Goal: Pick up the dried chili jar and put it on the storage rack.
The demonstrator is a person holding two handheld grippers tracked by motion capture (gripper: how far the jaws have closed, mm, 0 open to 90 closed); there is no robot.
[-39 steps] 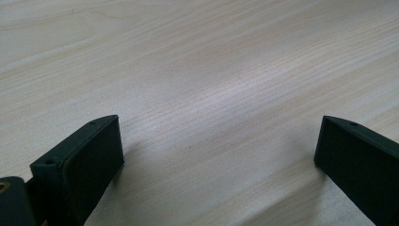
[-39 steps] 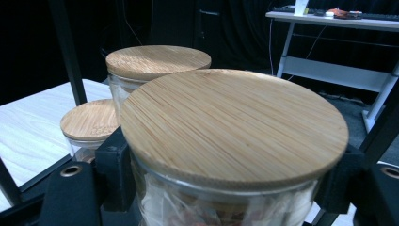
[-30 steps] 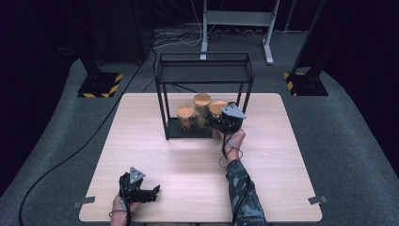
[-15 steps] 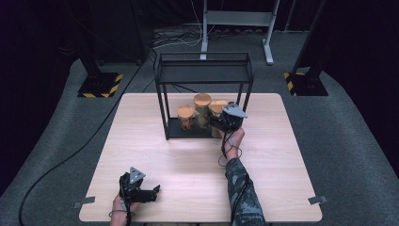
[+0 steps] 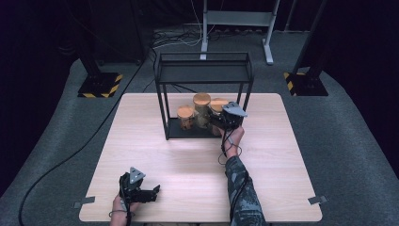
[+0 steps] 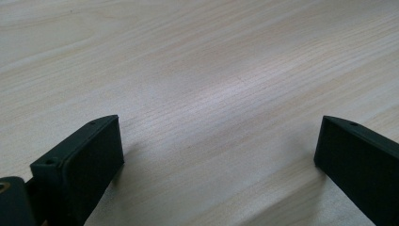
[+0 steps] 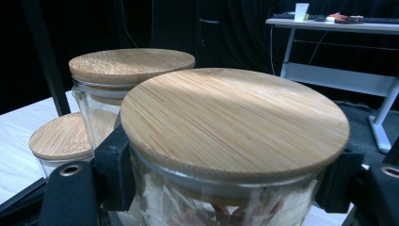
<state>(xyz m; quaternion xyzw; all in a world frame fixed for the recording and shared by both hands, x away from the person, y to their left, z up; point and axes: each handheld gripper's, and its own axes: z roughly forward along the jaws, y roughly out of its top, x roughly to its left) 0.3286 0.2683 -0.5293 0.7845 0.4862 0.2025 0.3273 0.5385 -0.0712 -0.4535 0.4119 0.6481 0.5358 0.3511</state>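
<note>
Under the black rack on the bench, my right tongs are squeezing a glass jar just below its wooden lid. It looks heavy, slippery and breakable. My left tongs are resting wide apart, gripping nothing.

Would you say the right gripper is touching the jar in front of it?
Touching. In the right gripper view, the right gripper has both black pads pressed against the glass sides of the jar, just under its wooden lid.
</note>
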